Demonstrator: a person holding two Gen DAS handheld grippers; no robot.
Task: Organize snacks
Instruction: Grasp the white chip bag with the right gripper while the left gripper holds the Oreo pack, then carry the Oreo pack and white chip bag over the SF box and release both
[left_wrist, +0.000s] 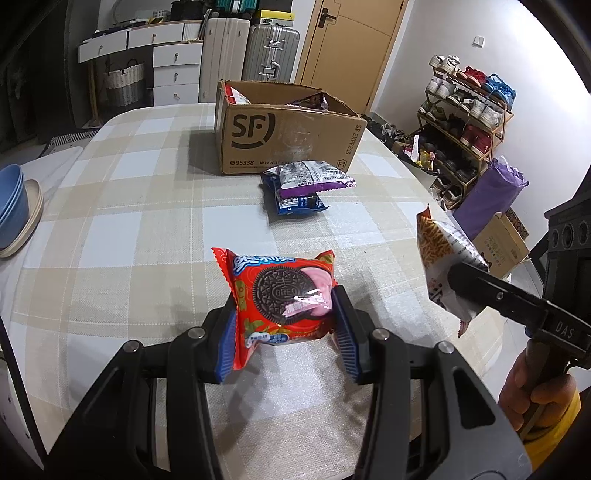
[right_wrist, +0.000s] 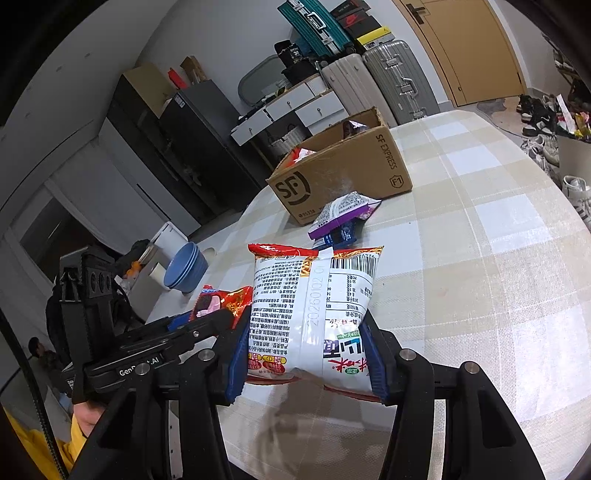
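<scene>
The left tool (left_wrist: 284, 317) is clamping a red Oreo pack (left_wrist: 282, 299) above the counter (left_wrist: 147, 221); the right tool (right_wrist: 306, 354) is gripping a white noodle-snack bag (right_wrist: 314, 314).

I count one red Oreo pack (left_wrist: 282, 297), one noodle bag (right_wrist: 314, 317), two stacked packs (left_wrist: 306, 184), one box (left_wrist: 288, 136), and stacked blue bowls (left_wrist: 11, 206).

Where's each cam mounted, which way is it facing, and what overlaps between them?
Left wrist: on the left gripper, looking along its fingers at the Oreo pack and SF box; right gripper and hand visible.
Right wrist: on the right gripper, facing the noodle-snack bag; left gripper visible.
Shared: box, purple packet, table.
</scene>
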